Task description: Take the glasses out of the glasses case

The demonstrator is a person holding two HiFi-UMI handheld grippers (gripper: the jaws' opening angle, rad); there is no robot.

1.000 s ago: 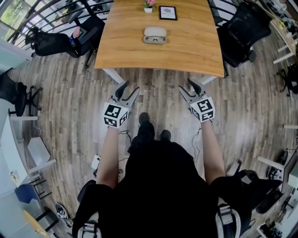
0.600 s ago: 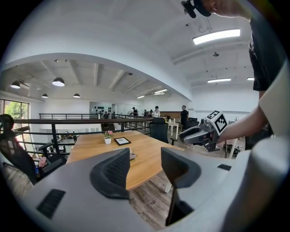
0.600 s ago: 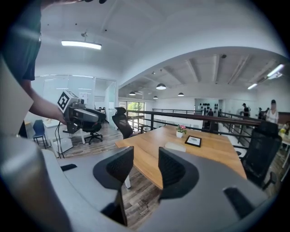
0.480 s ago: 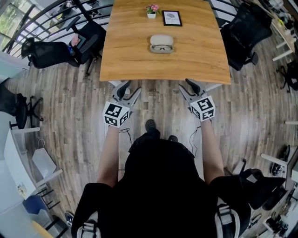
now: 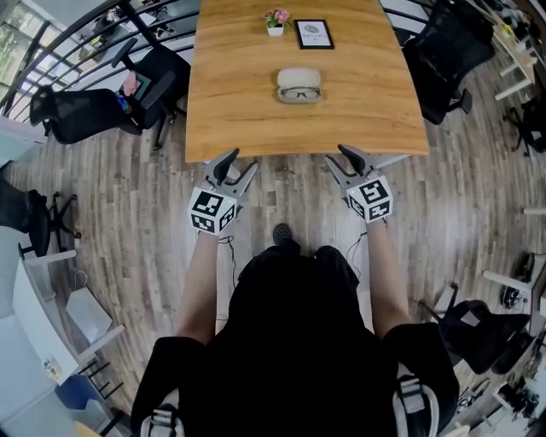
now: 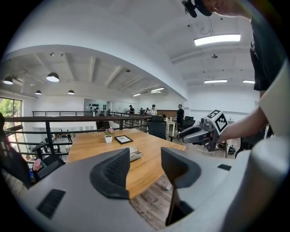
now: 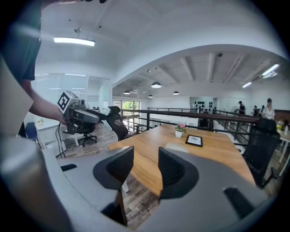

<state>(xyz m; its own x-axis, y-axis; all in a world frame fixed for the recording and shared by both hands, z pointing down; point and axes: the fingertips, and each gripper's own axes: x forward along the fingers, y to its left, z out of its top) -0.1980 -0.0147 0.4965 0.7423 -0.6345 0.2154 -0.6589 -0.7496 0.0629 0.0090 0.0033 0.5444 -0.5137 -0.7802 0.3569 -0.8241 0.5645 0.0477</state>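
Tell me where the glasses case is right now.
In the head view the glasses case lies near the middle of the wooden table, nearer the person than the picture frame and the small flower pot.

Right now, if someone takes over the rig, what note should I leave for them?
Left hand-held gripper: open, empty, by the near edge of the table.
Right hand-held gripper: open, empty, jaws just narrowed a little.
Case: mid table, open, glasses inside.
Done: nothing taken out yet.
To do: reach the case, lift the glasses out.
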